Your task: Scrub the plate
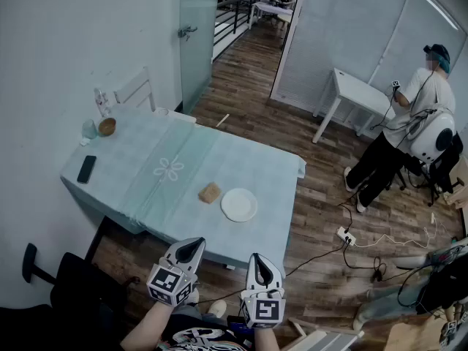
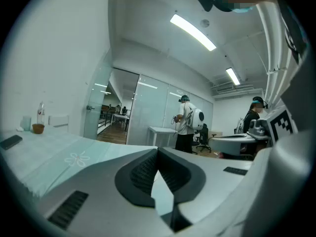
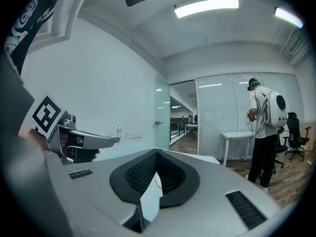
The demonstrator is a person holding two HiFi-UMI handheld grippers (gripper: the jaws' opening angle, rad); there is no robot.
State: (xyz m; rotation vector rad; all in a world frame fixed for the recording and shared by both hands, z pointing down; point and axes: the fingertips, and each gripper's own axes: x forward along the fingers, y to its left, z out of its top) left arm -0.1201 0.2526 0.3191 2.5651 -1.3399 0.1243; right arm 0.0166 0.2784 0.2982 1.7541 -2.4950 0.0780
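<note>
A white plate (image 1: 239, 204) lies on the pale green tablecloth (image 1: 168, 168) near the table's near right corner. Just left of it sits a tan sponge (image 1: 209, 192). Both grippers hover in front of the table's near edge, short of the plate and sponge. My left gripper (image 1: 191, 247) is shut with nothing in it, and so is my right gripper (image 1: 261, 266). In the left gripper view the left gripper (image 2: 157, 152) shows its jaws together, empty. In the right gripper view the right gripper (image 3: 157, 154) is likewise shut and empty.
A black phone (image 1: 86, 169), a small brown bowl (image 1: 107, 126), a glass (image 1: 89, 129) and a bottle (image 1: 100, 102) stand at the table's far left. A white chair (image 1: 137, 91) is behind. A person (image 1: 406, 134) stands at a small white desk (image 1: 357, 95). Cables and a power strip (image 1: 345, 235) lie on the floor.
</note>
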